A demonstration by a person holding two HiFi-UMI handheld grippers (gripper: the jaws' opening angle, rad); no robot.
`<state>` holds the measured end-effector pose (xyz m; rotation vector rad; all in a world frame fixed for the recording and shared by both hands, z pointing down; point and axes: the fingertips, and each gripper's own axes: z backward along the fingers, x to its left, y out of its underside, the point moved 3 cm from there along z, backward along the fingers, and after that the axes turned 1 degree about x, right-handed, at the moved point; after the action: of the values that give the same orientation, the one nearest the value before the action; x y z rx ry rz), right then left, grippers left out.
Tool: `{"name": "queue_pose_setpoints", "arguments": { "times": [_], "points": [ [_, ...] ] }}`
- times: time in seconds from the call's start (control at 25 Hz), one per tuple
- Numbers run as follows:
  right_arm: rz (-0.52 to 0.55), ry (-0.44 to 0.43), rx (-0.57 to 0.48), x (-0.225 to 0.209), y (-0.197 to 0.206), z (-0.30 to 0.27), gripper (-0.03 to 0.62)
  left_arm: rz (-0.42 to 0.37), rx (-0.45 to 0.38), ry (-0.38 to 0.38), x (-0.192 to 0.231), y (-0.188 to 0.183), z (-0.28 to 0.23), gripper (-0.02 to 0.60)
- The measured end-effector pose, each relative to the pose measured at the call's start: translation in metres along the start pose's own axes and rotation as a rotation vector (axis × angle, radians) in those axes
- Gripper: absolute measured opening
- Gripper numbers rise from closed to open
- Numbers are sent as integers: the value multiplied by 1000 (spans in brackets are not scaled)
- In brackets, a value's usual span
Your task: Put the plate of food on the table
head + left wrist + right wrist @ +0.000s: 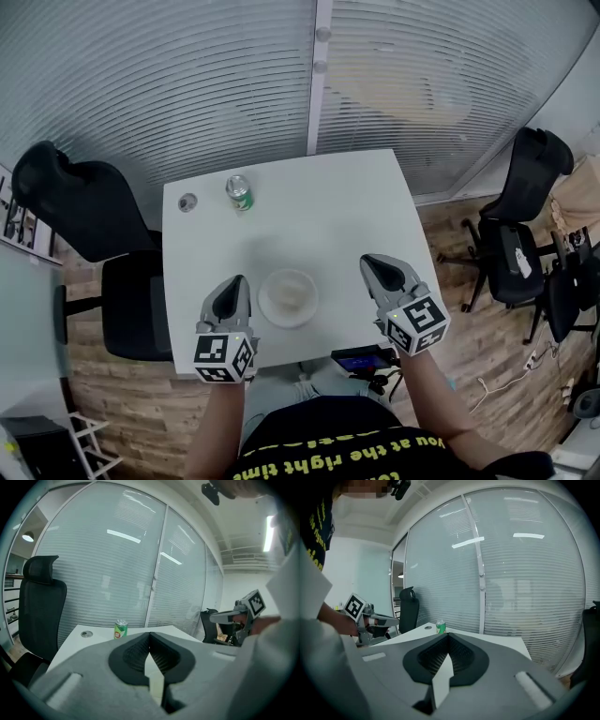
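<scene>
- Where the white table comes nearest the person, one plate of food sits flat on the top, close to that near edge. It lies between the two grippers and touches neither.
- There are two grippers, one in each hand. The left gripper is just beside the plate on its left. Its jaws are pressed together at the tips with nothing between them, as its own view shows.
- The right gripper is farther off on the plate's other side, near the table's right edge. Its jaws are likewise closed tip to tip and empty.
- One green can stands upright toward the far left of the table, well apart from the plate.
- One small round grey thing lies just left of the can; it is too small to say what it is.
- One black office chair stands against the table's left side. Another black chair stands off to the right, with more dark clutter beyond it that I cannot make out.
- Behind the table runs a glass wall with horizontal blinds, and the floor is wood plank.
</scene>
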<state>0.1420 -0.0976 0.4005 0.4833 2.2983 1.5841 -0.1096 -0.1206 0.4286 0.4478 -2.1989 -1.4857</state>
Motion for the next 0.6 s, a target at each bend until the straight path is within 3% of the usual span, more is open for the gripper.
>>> {"name": "queue_pose_setpoints", "arguments": {
  "times": [0.6],
  "points": [
    [-26,31,-59,-2,-10,14,6,9,-17,0,0,0,3,0]
  ]
}}
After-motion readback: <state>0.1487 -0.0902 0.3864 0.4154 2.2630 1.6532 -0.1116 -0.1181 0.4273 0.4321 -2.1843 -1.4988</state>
